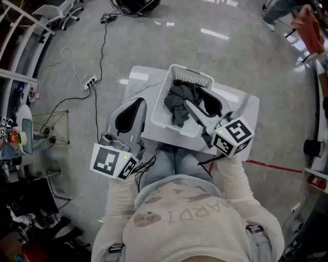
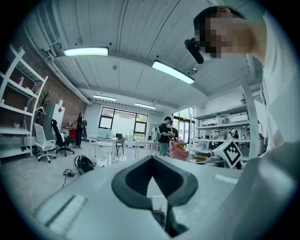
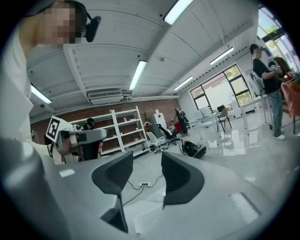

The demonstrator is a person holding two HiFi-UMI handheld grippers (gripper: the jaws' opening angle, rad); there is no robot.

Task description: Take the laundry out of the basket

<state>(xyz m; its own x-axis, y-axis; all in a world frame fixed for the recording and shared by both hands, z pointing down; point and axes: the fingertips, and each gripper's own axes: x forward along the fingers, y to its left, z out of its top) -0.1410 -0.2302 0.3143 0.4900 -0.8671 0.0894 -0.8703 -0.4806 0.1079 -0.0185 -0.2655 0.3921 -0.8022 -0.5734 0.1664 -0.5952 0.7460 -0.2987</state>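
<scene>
A white slatted laundry basket (image 1: pixel 165 94) stands on a small white table (image 1: pixel 137 77) in front of my knees. A heap of dark grey laundry (image 1: pixel 179 105) lies inside it. My right gripper (image 1: pixel 201 102) hangs over the basket's right side, just above the clothes, open with nothing between its jaws; in its own view the right gripper (image 3: pixel 146 157) shows only the room beyond. My left gripper (image 1: pixel 138 102) hovers over the table's left edge, beside the basket, shut and holding nothing. The left gripper (image 2: pixel 151 159) points out across the room in its own view.
A power strip (image 1: pixel 90 81) with trailing cables lies on the floor left of the table. White shelving (image 1: pixel 15 30) and an office chair (image 1: pixel 61 9) stand at far left. A red line (image 1: pixel 271 166) marks the floor at right. A person (image 2: pixel 165 135) stands far off.
</scene>
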